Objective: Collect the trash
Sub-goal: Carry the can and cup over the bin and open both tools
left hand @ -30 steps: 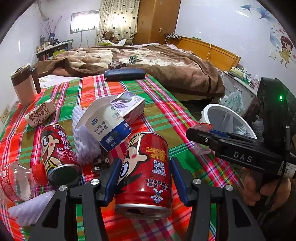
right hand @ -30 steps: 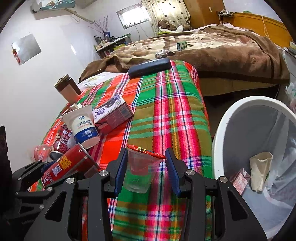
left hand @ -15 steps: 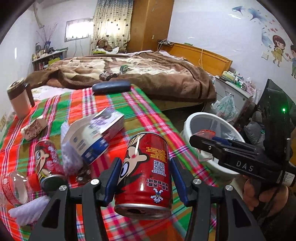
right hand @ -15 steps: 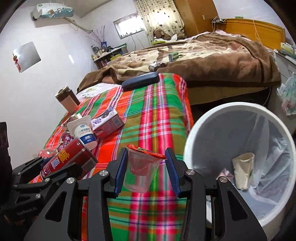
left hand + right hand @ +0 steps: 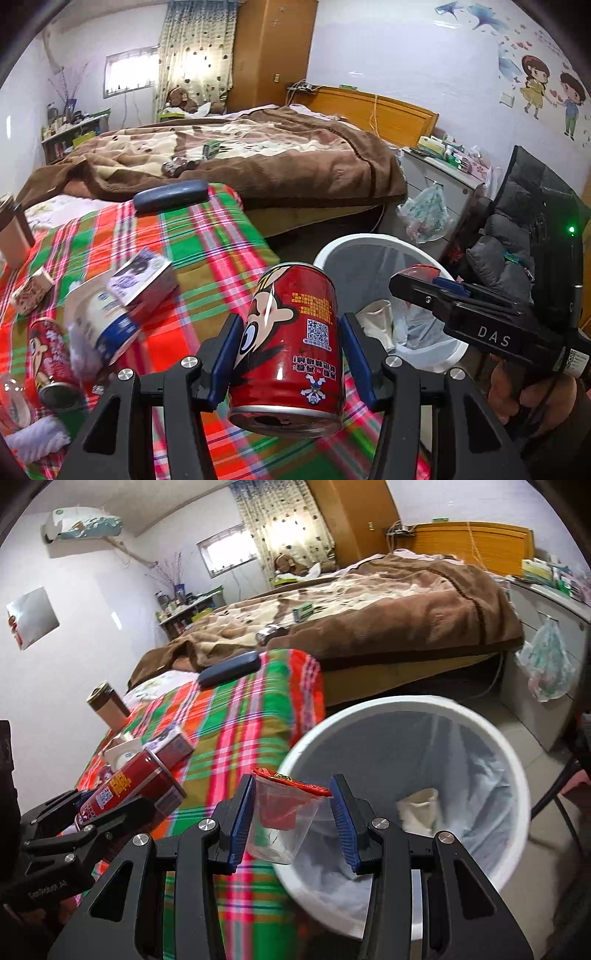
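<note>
My left gripper (image 5: 290,360) is shut on a red cartoon can (image 5: 291,343), held upside down over the edge of the plaid-covered table (image 5: 207,236). My right gripper (image 5: 291,825) is shut on a clear plastic cup (image 5: 280,823) with a red peeled lid, hanging at the rim of the white lined bin (image 5: 476,731). In the left wrist view the right gripper (image 5: 417,282) reaches over the bin (image 5: 369,240). The left gripper with the can (image 5: 125,790) shows at the lower left of the right wrist view. A crumpled paper cup (image 5: 419,808) lies inside the bin.
On the table lie a second red can (image 5: 50,354), a yogurt cup (image 5: 103,325), a small carton (image 5: 146,277), a dark case (image 5: 170,194) and a brown tumbler (image 5: 109,705). A bed with a brown blanket (image 5: 258,158) stands behind. A plastic bag (image 5: 424,216) hangs by the cabinet.
Both grippers have carried their loads off the table toward the bin, rising a little. The bin now fills more of the right wrist view and the table litter has slid left.
</note>
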{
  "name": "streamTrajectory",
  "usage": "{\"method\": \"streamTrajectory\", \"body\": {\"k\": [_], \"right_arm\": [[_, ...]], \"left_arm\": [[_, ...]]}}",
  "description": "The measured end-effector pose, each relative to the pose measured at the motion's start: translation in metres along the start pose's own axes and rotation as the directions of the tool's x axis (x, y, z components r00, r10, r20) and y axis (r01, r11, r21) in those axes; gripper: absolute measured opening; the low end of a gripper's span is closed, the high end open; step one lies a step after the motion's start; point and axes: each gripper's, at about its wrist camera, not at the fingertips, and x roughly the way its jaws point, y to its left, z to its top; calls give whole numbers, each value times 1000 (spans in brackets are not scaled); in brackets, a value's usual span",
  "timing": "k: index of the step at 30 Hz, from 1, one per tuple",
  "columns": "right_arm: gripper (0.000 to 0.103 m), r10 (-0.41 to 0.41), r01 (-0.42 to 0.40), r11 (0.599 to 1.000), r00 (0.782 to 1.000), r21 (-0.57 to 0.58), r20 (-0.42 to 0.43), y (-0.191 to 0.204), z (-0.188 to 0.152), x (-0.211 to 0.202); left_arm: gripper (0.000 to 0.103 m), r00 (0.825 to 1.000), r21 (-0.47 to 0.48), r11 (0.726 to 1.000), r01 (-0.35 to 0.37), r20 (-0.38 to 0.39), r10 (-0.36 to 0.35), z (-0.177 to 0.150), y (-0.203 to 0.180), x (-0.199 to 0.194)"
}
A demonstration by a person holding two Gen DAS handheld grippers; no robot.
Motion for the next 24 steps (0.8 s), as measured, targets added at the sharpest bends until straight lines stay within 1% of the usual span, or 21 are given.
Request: {"method": "streamTrajectory", "body": {"k": [9, 15, 20, 24], "right_arm": [[43, -66, 66, 997, 998, 35, 9, -36, 4, -7], [43, -123, 123, 991, 992, 45, -18, -56, 3, -1], [43, -169, 171, 984, 985, 50, -39, -70, 2, 3], [43, -187, 190, 980, 981, 54, -60, -81, 2, 5]], "left_arm": [[54, 998, 41, 997, 58, -25, -57, 12, -36, 25], [54, 994, 31, 994, 101, -53, -99, 17, -53, 47], [54, 991, 57, 992, 117, -70, -113, 19, -70, 63], [54, 989, 61, 990, 129, -86, -124, 20, -77, 73]]}}
